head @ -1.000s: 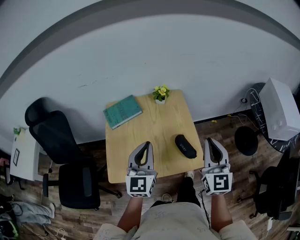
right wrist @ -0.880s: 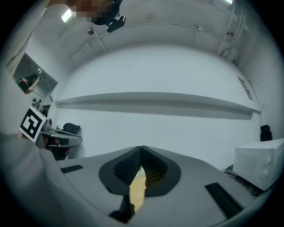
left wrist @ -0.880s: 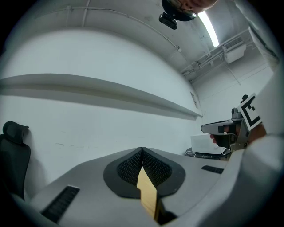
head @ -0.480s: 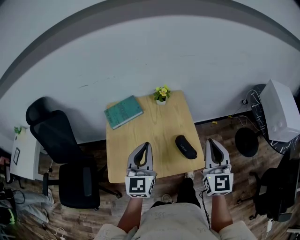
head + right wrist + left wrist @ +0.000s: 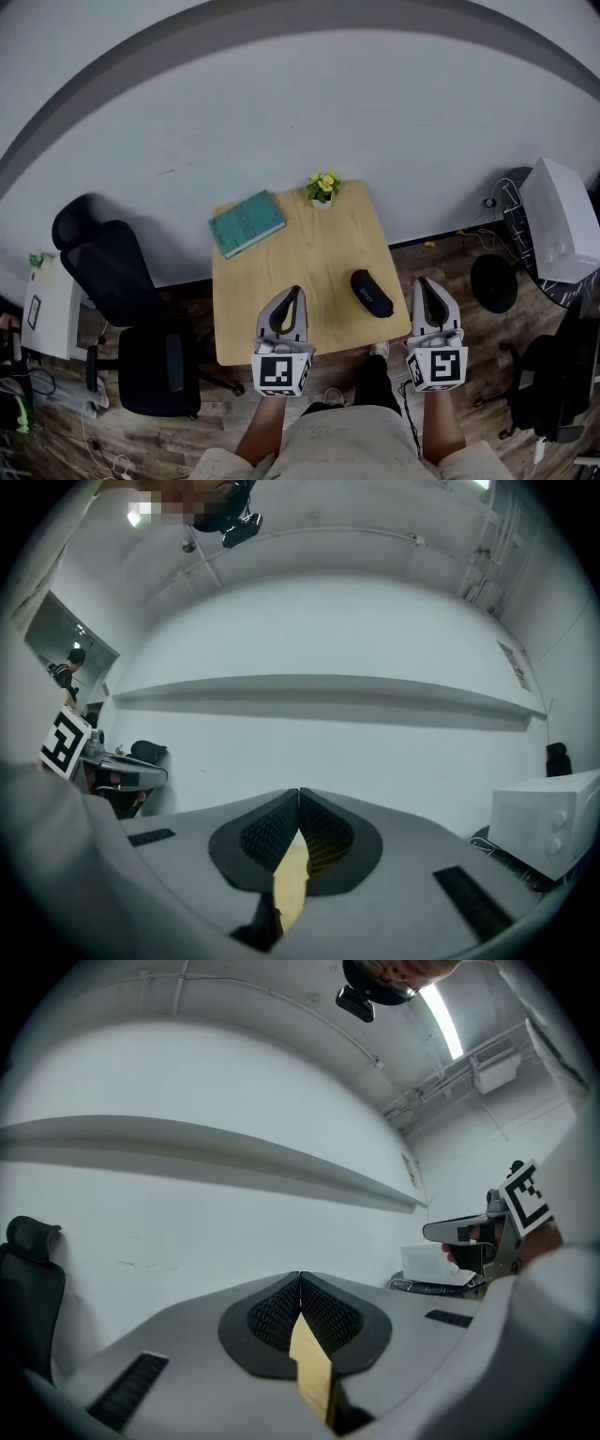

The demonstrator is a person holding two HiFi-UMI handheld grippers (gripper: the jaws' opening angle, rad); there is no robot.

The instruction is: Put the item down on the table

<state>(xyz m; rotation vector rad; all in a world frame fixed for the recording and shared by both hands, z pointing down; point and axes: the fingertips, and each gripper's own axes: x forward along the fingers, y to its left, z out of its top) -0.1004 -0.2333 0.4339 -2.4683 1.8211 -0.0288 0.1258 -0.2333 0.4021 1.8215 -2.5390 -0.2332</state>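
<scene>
A black oblong case point(image 5: 371, 293) lies flat on the small wooden table point(image 5: 309, 253), near its front right. My left gripper point(image 5: 295, 290) hovers over the table's front edge, left of the case, with its jaws shut and nothing between them. In the left gripper view the left gripper point(image 5: 300, 1276) has its tips together, and a strip of tabletop shows below them. My right gripper point(image 5: 421, 281) hangs just off the table's right front corner, to the right of the case. It is shut and empty, and its tips meet in the right gripper view point(image 5: 299, 792).
A teal book point(image 5: 246, 223) lies at the table's back left and a small pot of yellow flowers point(image 5: 322, 187) stands at its back edge. A black office chair point(image 5: 127, 319) stands to the left. A white appliance point(image 5: 561, 220) and a dark round stand point(image 5: 492, 281) are to the right.
</scene>
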